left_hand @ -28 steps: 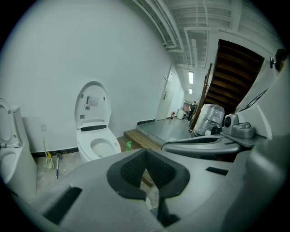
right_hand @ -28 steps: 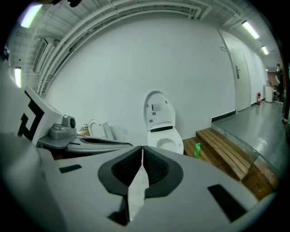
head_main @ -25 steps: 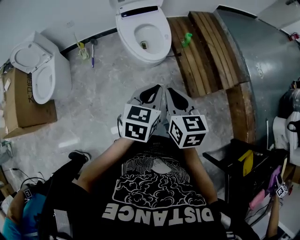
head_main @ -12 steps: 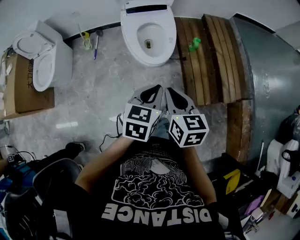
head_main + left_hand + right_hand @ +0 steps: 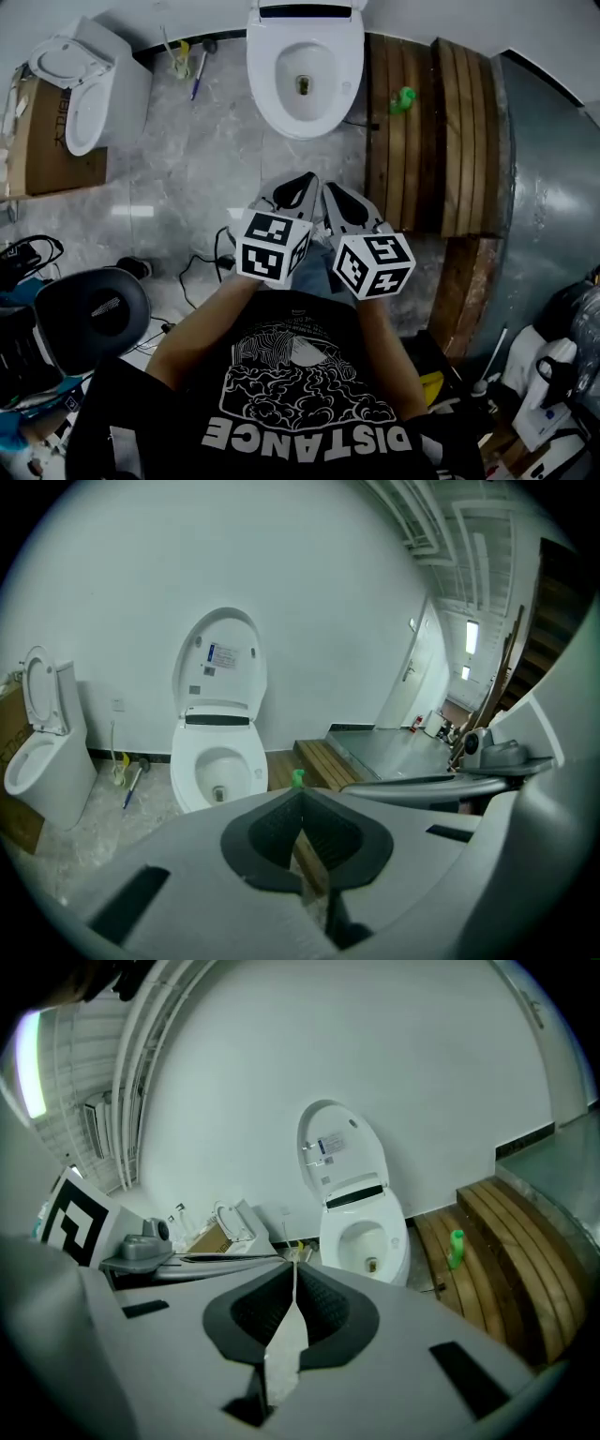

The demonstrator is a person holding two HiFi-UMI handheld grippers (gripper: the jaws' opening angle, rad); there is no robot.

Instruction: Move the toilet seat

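Left tool (image 5: pixel 300 183) and right tool (image 5: pixel 334 193), both closed tight and empty, face the white oval toilet (image 5: pixel 305 70), its lid (image 5: pixel 218 658) raised

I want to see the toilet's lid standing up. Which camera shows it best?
The left gripper view: the raised lid faces it squarely, sticker showing. The right gripper view shows it too, slanted. The head view catches only its top edge.

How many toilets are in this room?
2. The middle toilet stands against the wall straight ahead, lid up. The second toilet stands to its left, beside a cardboard box. More may be out of view.
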